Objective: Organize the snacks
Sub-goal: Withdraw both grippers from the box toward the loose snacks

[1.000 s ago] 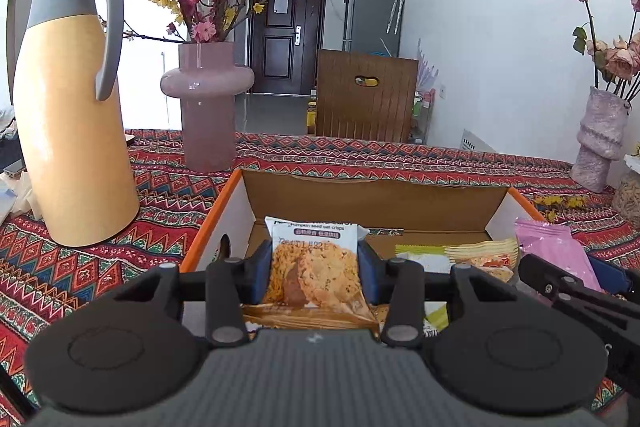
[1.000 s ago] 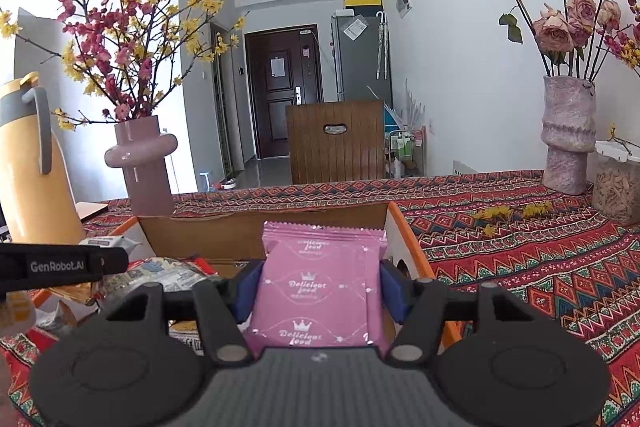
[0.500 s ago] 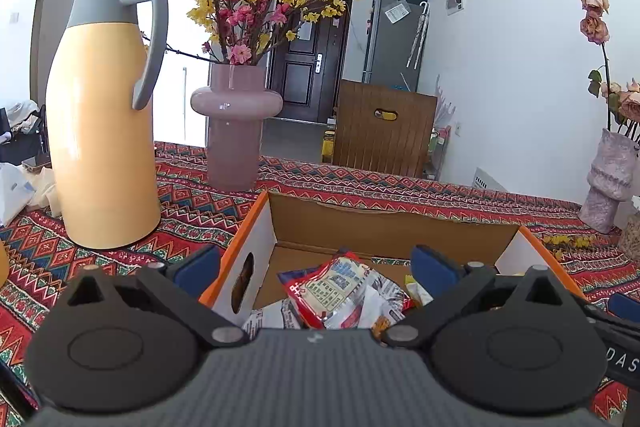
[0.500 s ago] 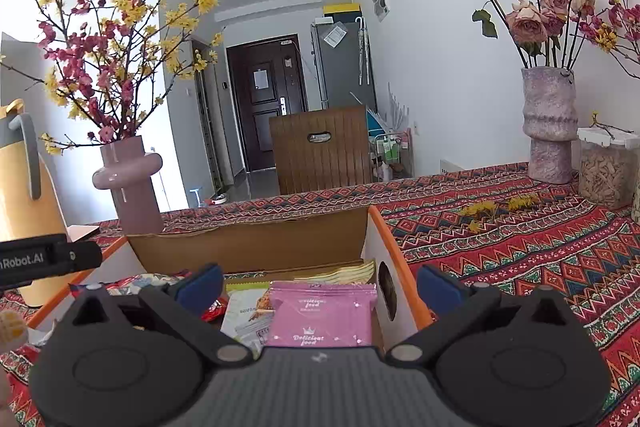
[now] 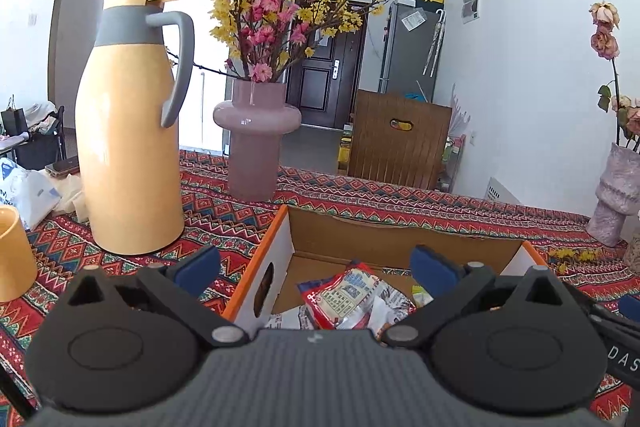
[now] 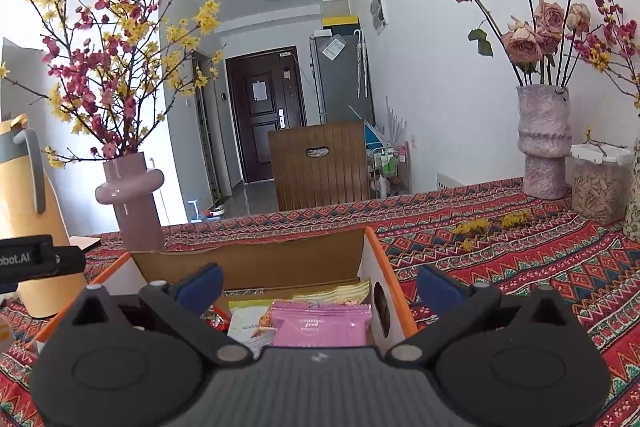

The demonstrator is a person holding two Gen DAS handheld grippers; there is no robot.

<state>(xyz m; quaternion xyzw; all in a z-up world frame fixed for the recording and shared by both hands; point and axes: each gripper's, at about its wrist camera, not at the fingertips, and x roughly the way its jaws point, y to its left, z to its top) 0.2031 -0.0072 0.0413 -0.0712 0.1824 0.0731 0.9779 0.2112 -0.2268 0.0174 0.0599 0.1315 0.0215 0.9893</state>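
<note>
Patterned tablecloth (image 5: 224, 223) bears jug (image 5: 128, 131), vase (image 5: 256, 143), snack box (image 5: 360, 239); both grippers (image 5: 316, 267) (image 6: 320, 283) gape empty.

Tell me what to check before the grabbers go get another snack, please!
1. Left gripper open with nothing between its pads: ok.
2. Right gripper open with nothing between its pads: ok.
3. Pink packet lying inside the cardboard box, near its right wall: ok.
4. Red and white packet lying in the box with the other snacks: ok.
5. Yellow jug and pink vase standing upright, apart from the box: ok.
6. More snacks waiting on the table outside the box: cannot tell, none shows in these views.
</note>
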